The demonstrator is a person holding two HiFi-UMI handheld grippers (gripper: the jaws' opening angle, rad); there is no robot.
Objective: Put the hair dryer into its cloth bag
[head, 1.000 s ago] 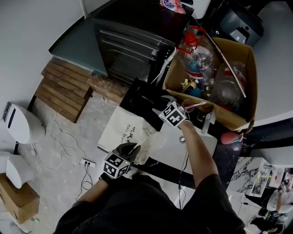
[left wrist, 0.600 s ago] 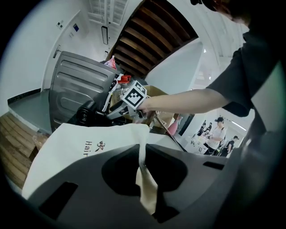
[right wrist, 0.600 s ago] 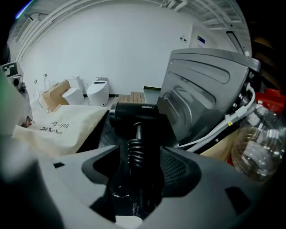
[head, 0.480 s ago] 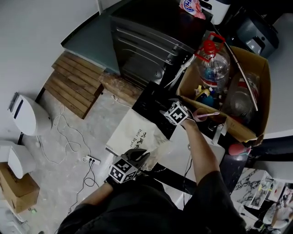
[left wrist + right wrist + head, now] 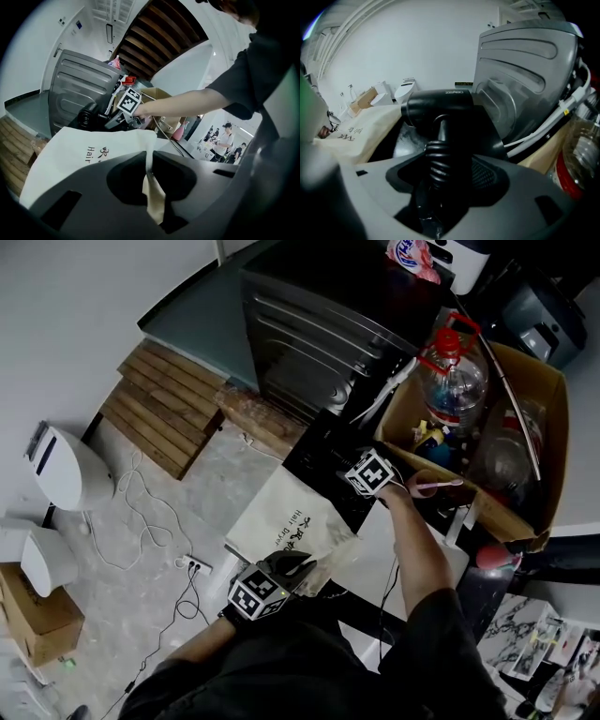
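The cream cloth bag (image 5: 286, 521) with dark print lies flat, and its near edge is lifted. My left gripper (image 5: 298, 568) is shut on that edge; in the left gripper view a fold of bag fabric (image 5: 151, 180) is pinched between the jaws. The black hair dryer (image 5: 440, 108) hangs barrel-forward in the right gripper view. Its ribbed handle end sits between the jaws of my right gripper (image 5: 437, 178), which is shut on it. Seen from the head view, the right gripper (image 5: 354, 476) hovers over a black box (image 5: 319, 451) just beyond the bag's far end.
An open cardboard box (image 5: 539, 409) with bottles and clutter stands at the right. A grey ribbed appliance (image 5: 328, 324) is behind the black box. A wooden pallet (image 5: 159, 404), a power strip (image 5: 192, 565) with cables and a white device (image 5: 70, 474) lie on the floor at the left.
My right gripper has sunk with the hair dryer towards the black box and the bag's far end. The left gripper has kept still, shut on the bag's edge.
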